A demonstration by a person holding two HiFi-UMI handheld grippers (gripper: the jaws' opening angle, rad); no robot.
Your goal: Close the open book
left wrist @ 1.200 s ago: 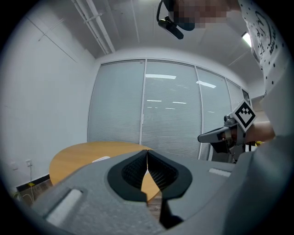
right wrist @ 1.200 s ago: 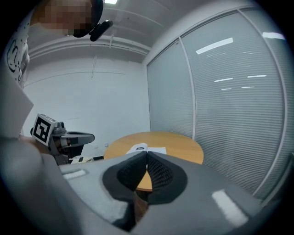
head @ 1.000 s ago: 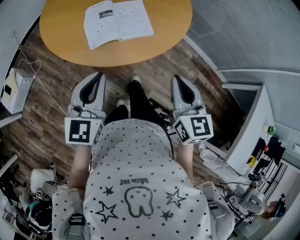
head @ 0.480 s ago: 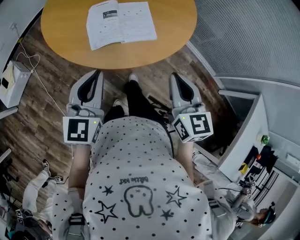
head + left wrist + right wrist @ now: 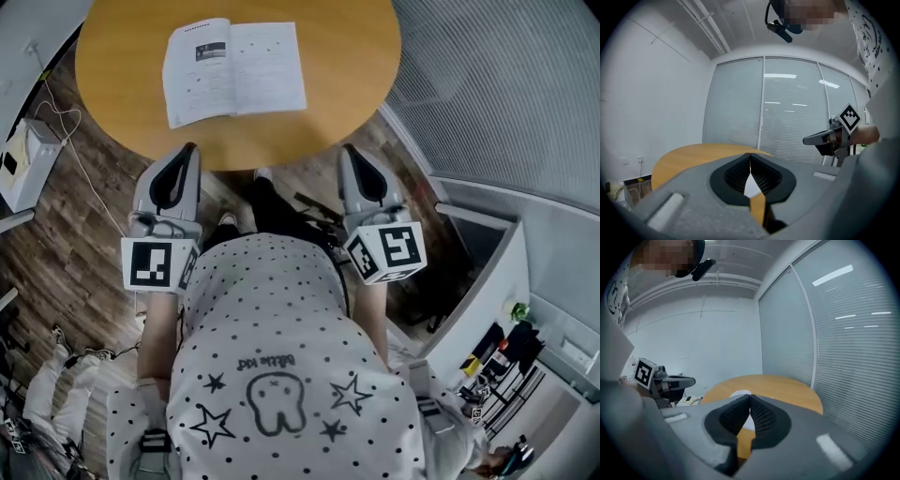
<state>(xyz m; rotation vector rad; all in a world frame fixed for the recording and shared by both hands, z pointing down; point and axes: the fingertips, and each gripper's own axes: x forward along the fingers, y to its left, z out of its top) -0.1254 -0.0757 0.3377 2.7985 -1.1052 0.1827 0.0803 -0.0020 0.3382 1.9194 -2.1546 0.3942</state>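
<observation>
An open book (image 5: 234,70) lies flat on the round wooden table (image 5: 347,56), white pages up. My left gripper (image 5: 184,150) hovers just short of the table's near edge, left of the book, its jaws shut with nothing between them. My right gripper (image 5: 349,151) is level with it at the edge further right, also shut and empty. In the left gripper view the left gripper (image 5: 750,154) has its tips touching, with the table (image 5: 684,159) and a sliver of white page behind. In the right gripper view the right gripper (image 5: 750,396) points at the book (image 5: 738,393) on the table (image 5: 787,387).
Wood-plank floor (image 5: 84,244) surrounds the table. A white box with cables (image 5: 23,164) sits on the floor at left. Glass walls with blinds (image 5: 787,108) stand behind the table. White furniture (image 5: 487,281) with small items is at right. My legs stand under the table edge.
Both grippers have moved forward toward the table, from over the floor to its near edge. The book now appears closer. Jaws stayed shut.
</observation>
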